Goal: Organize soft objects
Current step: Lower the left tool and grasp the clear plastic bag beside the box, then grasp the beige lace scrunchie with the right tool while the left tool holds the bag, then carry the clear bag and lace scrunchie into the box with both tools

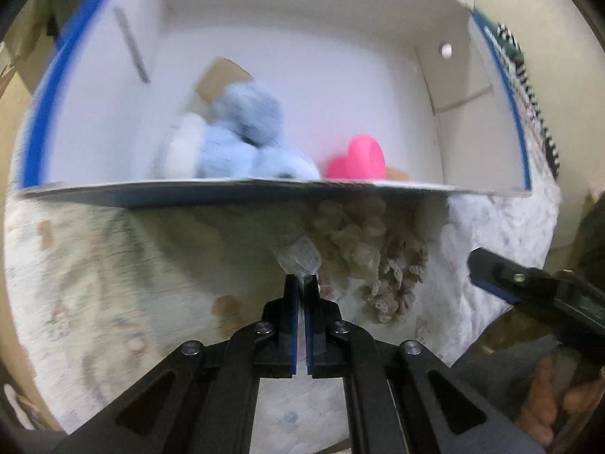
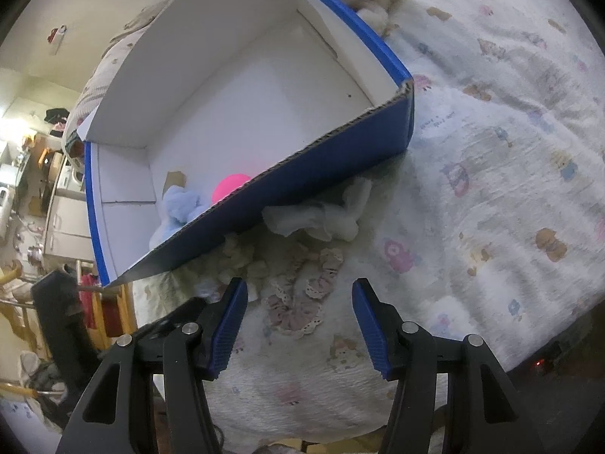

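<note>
Soft items are being gathered into the blue box (image 2: 264,204)

The left gripper (image 1: 301,283) is pinched shut on a thin clear tag (image 1: 300,259) of a cream plush (image 1: 351,234); the right gripper (image 2: 298,325) is held wide open and empty over a lace scrunchie (image 2: 302,299) on the blanket (image 2: 491,189). Light, limp and easily squashed, the scrunchie is best taken across its ruffled band

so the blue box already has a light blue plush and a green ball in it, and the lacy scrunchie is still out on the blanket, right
Not quite: the ball is pink, not green, as the left wrist view shows. The rest holds: it sits beside the light blue plush inside the blue box, and the lacy scrunchie lies outside on the blanket.
</note>
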Tool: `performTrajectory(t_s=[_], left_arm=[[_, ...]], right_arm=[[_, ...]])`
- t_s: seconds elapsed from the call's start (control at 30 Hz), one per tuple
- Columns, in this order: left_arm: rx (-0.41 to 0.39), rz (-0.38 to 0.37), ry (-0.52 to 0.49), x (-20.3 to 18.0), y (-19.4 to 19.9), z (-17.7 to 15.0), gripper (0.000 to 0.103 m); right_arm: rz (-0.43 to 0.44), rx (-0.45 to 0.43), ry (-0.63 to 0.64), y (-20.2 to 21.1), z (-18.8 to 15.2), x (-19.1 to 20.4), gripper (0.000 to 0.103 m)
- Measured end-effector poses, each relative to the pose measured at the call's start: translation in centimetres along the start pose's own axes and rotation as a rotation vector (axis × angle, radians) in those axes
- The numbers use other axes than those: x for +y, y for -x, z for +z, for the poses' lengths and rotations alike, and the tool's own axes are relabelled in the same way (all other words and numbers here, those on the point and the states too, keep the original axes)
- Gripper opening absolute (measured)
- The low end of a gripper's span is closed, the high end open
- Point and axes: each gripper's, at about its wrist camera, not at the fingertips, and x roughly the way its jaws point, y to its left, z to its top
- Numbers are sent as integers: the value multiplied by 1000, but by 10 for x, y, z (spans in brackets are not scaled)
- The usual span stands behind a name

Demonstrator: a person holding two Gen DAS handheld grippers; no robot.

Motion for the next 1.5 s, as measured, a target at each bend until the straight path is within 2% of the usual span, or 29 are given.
performTrajectory(t_s=[0.07, 0.17, 0.4, 0.43, 0.53, 0.57, 0.73, 0.9, 1.13, 1.3, 1.5], left_arm=[[-23, 2, 19, 11, 14, -2, 3], [-62, 30, 34, 27, 36, -8, 3], [-102, 65, 100, 70, 61, -20, 3], [-104, 71, 107, 74, 62, -24, 3], [-114, 98, 122, 85, 70, -29, 3], [-118, 99, 127, 87, 72, -30, 3], [-133, 106, 126, 92, 76, -33, 3], [-139, 107, 92, 82, 74, -33, 3], [-160, 127, 63, 71, 75, -34, 3], [-192, 196, 6, 63, 79, -40, 3], [-282, 196, -21, 50, 116, -44, 3]], right_arm=[[24, 11, -18, -2, 1, -3, 61], [29, 28, -31, -10, 2, -5, 52], [-81, 103, 17, -48, 5, 9, 45], [-93, 112, 25, -53, 5, 11, 42], [-152, 112, 60, -62, 5, 18, 16], [-161, 105, 75, -62, 4, 20, 14], [-121, 21, 137, -30, -8, 32, 13], [-77, -27, 142, 6, -28, 19, 13], [-77, -32, 143, 10, -28, 15, 13], [-63, -61, 176, 11, -32, 20, 13], [9, -125, 210, 38, -31, 34, 13]])
